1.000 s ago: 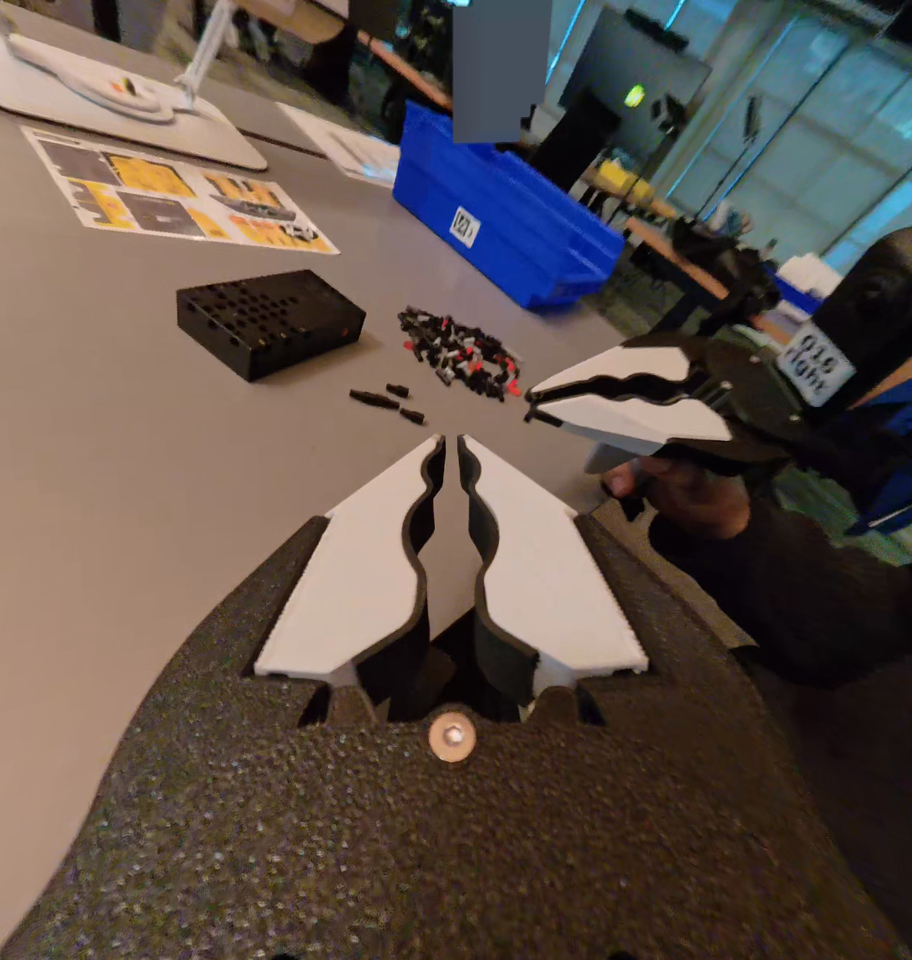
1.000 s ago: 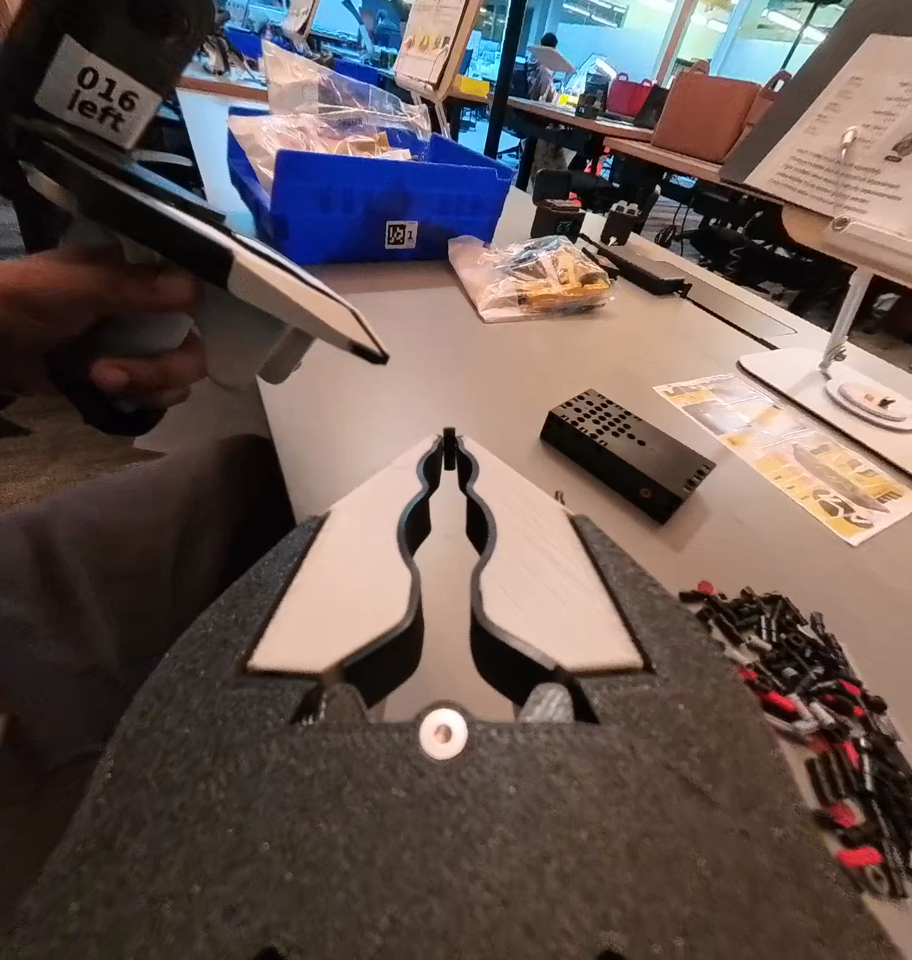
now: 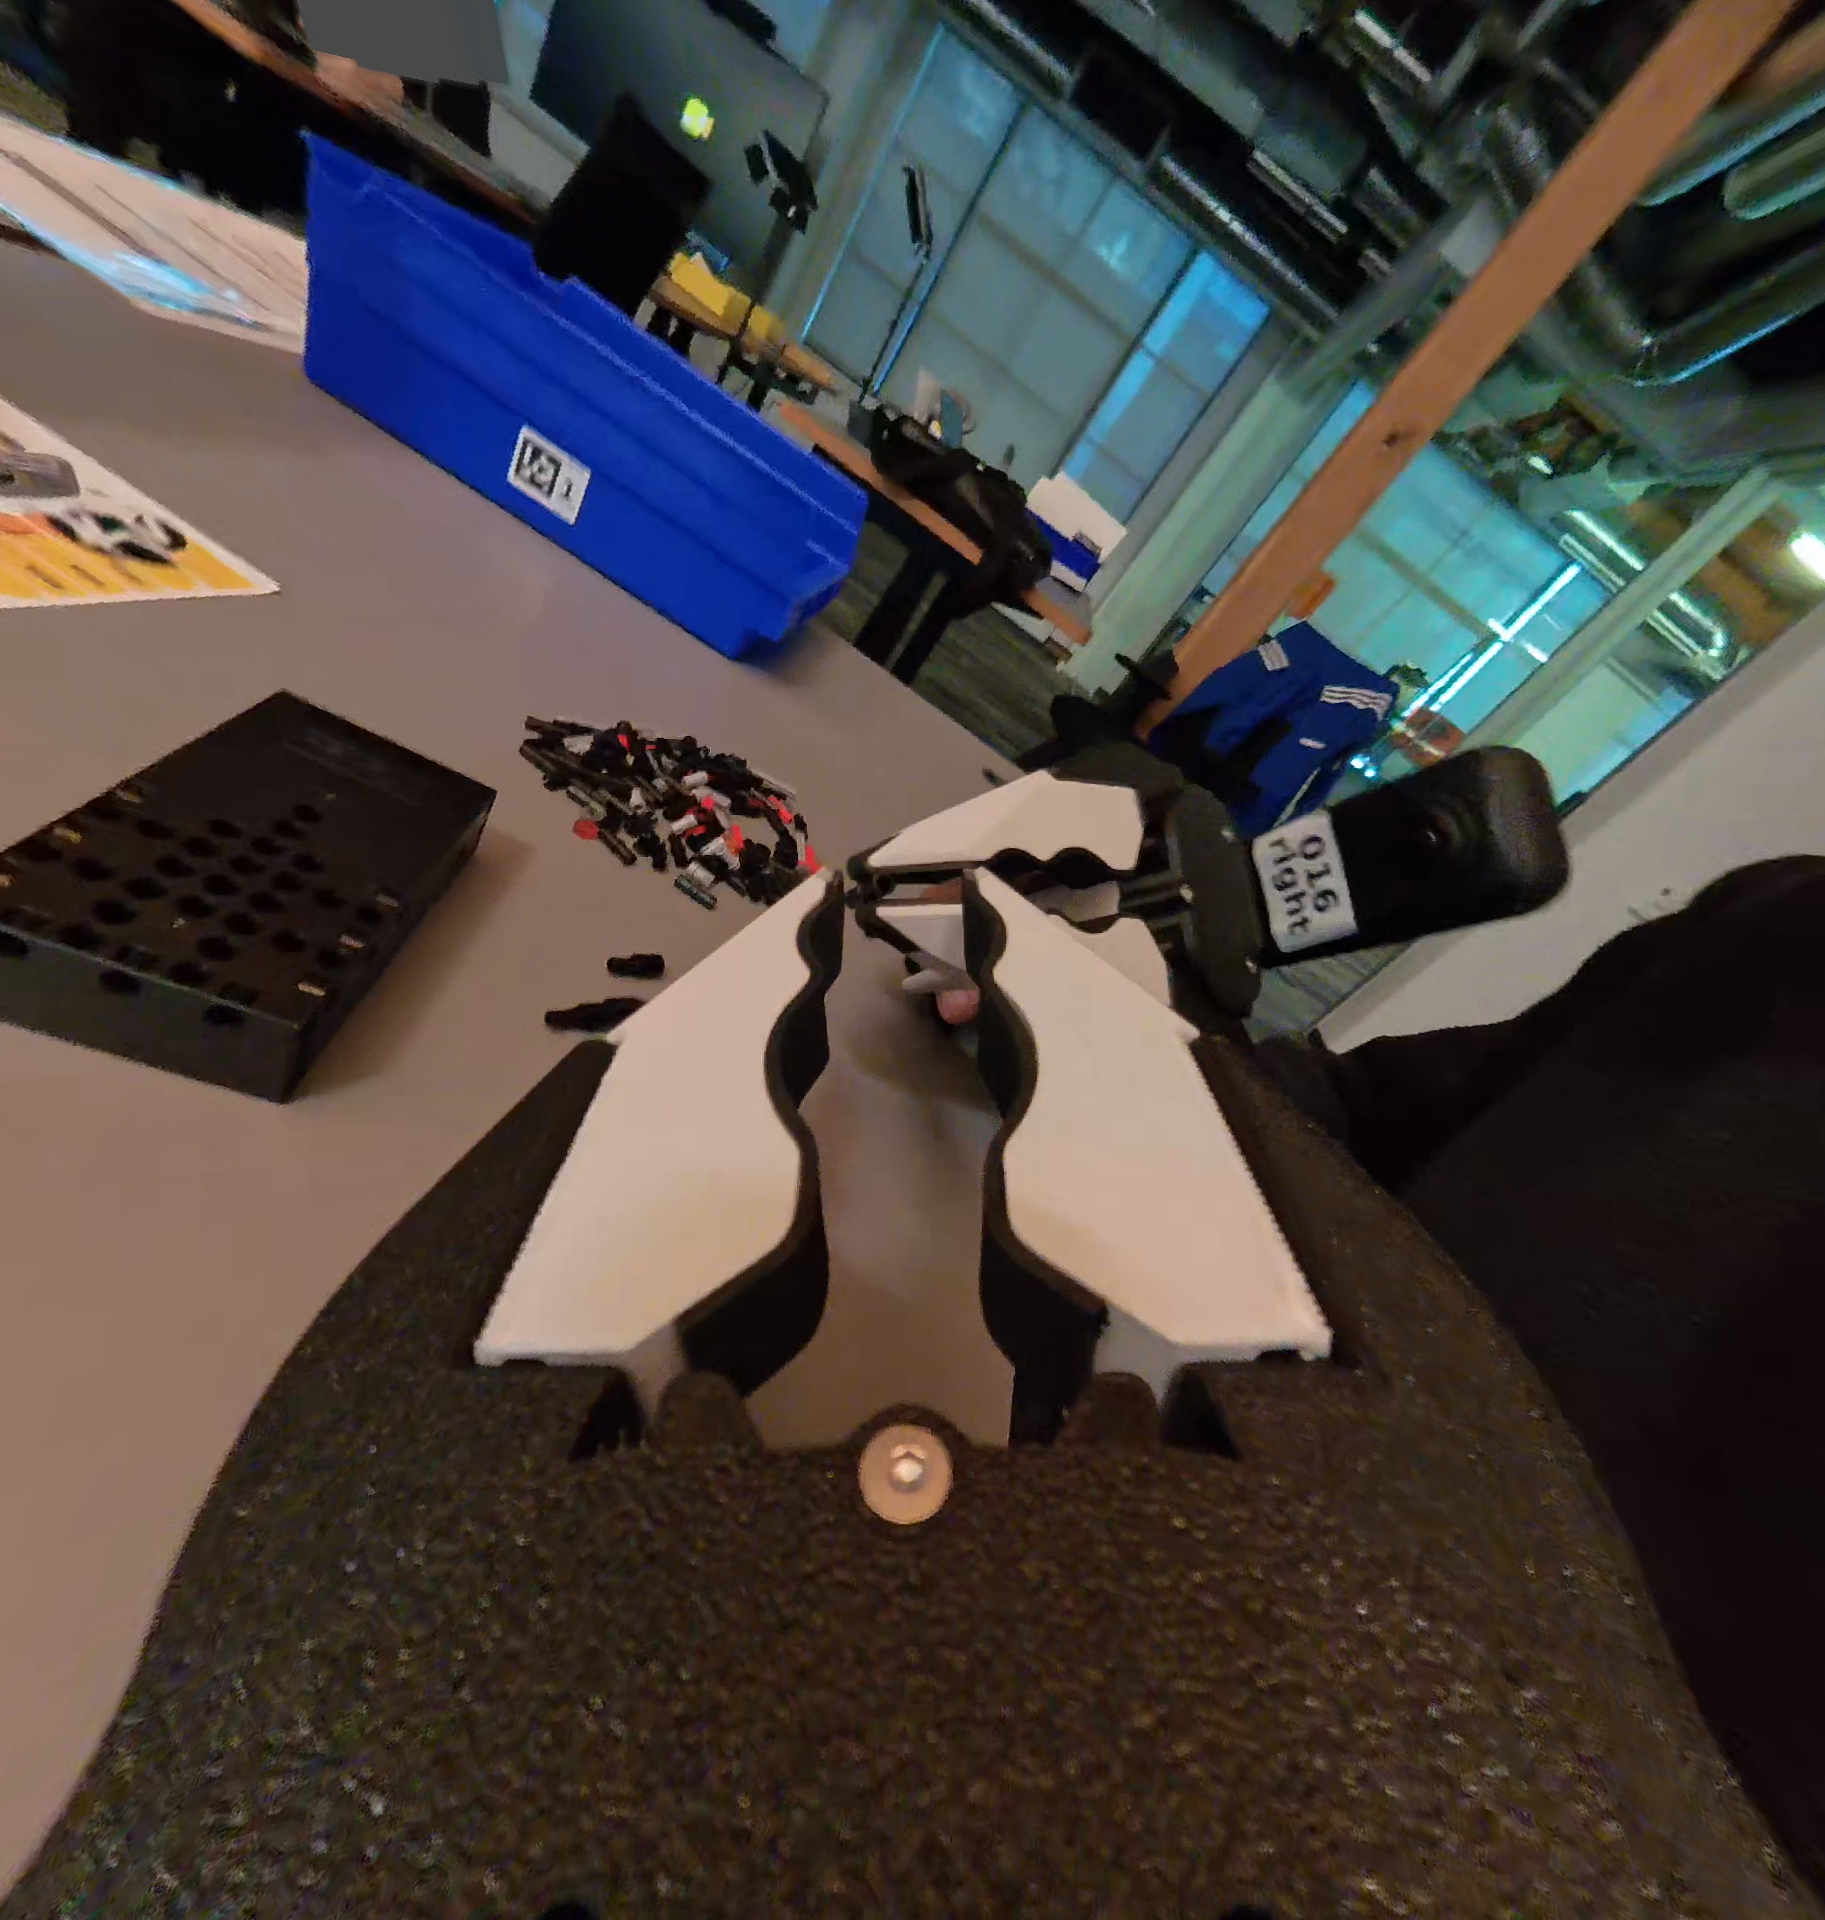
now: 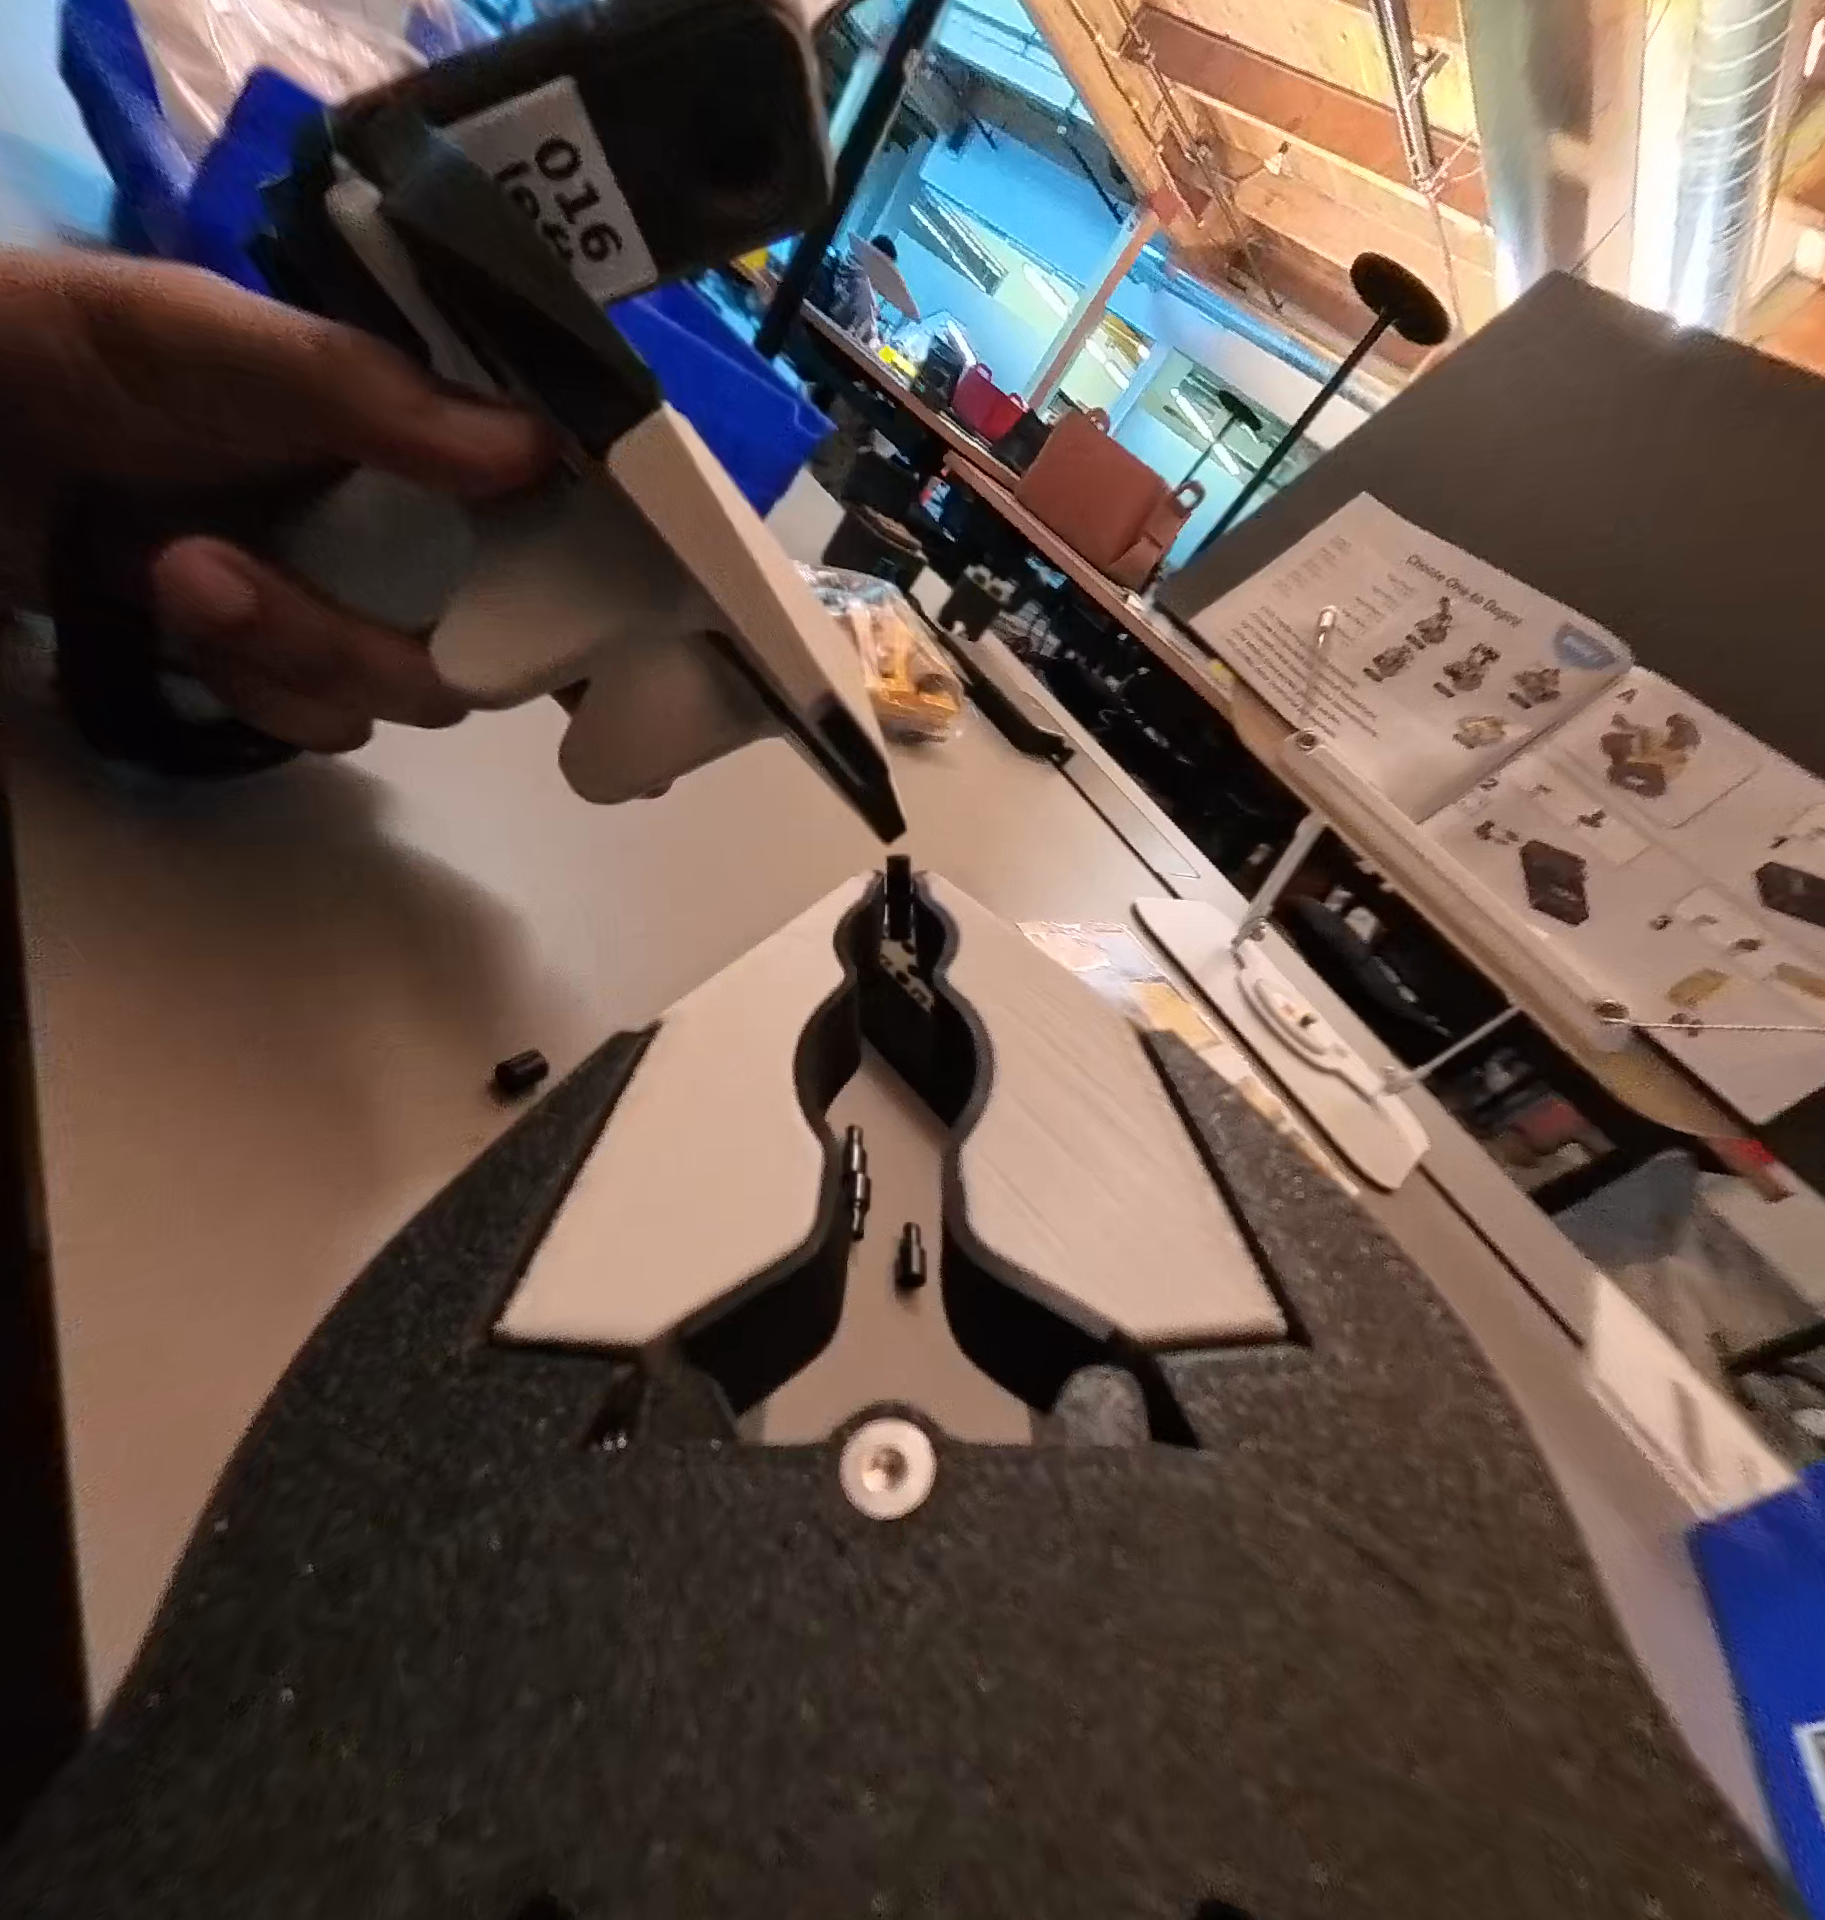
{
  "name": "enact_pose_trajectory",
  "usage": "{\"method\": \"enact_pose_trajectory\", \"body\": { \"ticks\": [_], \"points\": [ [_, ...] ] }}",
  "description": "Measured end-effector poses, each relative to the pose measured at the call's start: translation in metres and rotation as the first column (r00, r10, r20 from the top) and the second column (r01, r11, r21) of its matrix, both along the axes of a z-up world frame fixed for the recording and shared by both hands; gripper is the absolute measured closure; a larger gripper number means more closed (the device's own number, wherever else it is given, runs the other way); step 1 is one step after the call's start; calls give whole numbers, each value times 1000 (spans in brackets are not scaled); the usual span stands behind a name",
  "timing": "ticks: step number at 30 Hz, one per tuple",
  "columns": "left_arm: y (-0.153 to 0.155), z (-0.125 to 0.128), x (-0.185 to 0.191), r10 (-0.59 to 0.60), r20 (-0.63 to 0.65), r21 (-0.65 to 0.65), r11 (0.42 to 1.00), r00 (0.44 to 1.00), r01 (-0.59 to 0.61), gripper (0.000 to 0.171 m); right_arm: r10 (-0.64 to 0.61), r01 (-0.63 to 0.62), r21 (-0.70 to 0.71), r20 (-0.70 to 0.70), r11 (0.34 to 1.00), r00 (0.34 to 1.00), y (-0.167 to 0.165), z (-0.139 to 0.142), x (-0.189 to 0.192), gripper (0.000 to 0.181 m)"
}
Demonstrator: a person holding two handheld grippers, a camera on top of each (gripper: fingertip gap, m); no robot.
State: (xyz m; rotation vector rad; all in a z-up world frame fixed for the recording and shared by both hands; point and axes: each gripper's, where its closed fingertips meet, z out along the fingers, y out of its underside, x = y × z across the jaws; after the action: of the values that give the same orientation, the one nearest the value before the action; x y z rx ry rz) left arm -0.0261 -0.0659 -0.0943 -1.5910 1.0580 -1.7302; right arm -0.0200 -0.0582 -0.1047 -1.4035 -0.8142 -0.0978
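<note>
My right gripper [image 4: 900, 883] is shut on a small black pin [image 4: 900, 896] that stands up out of its fingertips. My left gripper [image 3: 906, 883] is open. In the left wrist view the right gripper [image 3: 858, 871] reaches in from the right, and its tip lies between my left fingers. In the right wrist view the left gripper [image 4: 882, 810], held by a hand, points down just above the pin. A pile of small black and red pins [image 3: 679, 810] lies on the grey table [image 3: 160, 1299].
A black perforated box [image 3: 212, 883] lies left of the pile. A few loose pins [image 3: 633, 964] lie near it and below my right fingers [image 4: 856, 1184]. A blue bin [image 3: 575, 416], a printed sheet [image 3: 56, 540] and a stand with an open booklet [image 4: 1510, 727] are farther off. Both grippers' tips are close together, under 4 cm apart.
The left gripper has opened from nearly shut. The two grippers have come together, and the right tip with its pin now lies between the left fingers. Both views have tilted.
</note>
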Motion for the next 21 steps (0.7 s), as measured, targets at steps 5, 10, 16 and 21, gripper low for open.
{"method": "enact_pose_trajectory", "body": {
  "ticks": [5,10,16,21],
  "points": [
    [-2,-18,2,32,-95,19,999,995,-31,150,-26,19,61,128,998,991,-3,-8,-11,177],
    [-7,-19,0,-35,-97,-36,999,995,32,164,-6,-4,67,142,998,990,-6,-9,-14,176],
    [-7,-16,-2,-76,-49,-128,989,996,69,169,11,-24,114,107,993,994,-9,-3,-14,176],
    [-6,-6,-7,-117,54,-252,959,992,127,169,-28,21,253,24,967,999,-17,16,-5,175]
  ]
}}
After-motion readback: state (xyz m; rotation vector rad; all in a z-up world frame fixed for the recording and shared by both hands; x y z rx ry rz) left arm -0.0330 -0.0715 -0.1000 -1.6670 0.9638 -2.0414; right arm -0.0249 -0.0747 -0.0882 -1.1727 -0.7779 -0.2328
